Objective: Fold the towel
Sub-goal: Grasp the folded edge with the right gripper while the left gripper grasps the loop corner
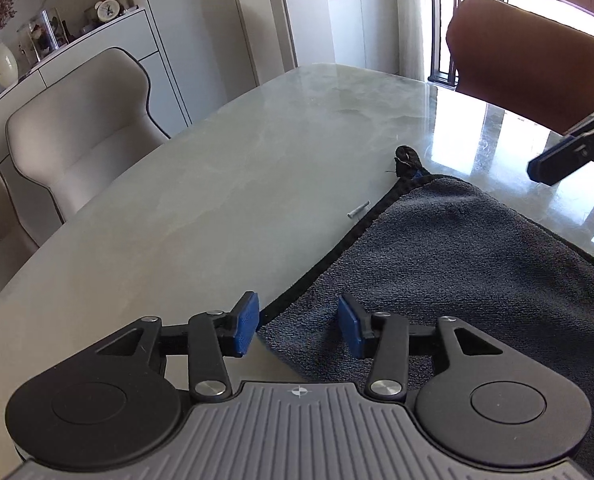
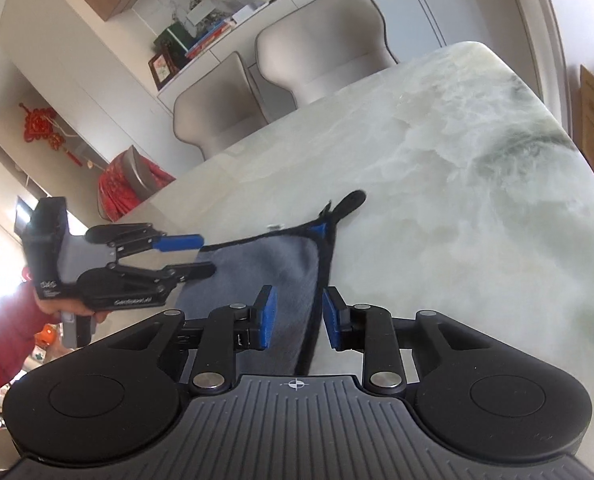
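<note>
A dark grey towel with black edging is seen spread flat on the pale marble desk, a black hanging loop projecting from its far corner. In the left wrist view, the left gripper is held with its jaws apart, empty, straddling the towel's left edge: one blue pad is positioned over bare desk, the other over the cloth. Whether the pads touch the surface cannot be told. A small grey cylindrical piece is found on the desk just beside the towel's edge. In the right wrist view, the right gripper is likewise held spread and empty, with the towel's black border lying between its blue pads. The left gripper is seen there from the side, jaws parted over the opposite edge, held by a hand in a red sleeve. Two beige chairs are drawn up at the far side of the desk, and a brown chair is placed at its window end
</note>
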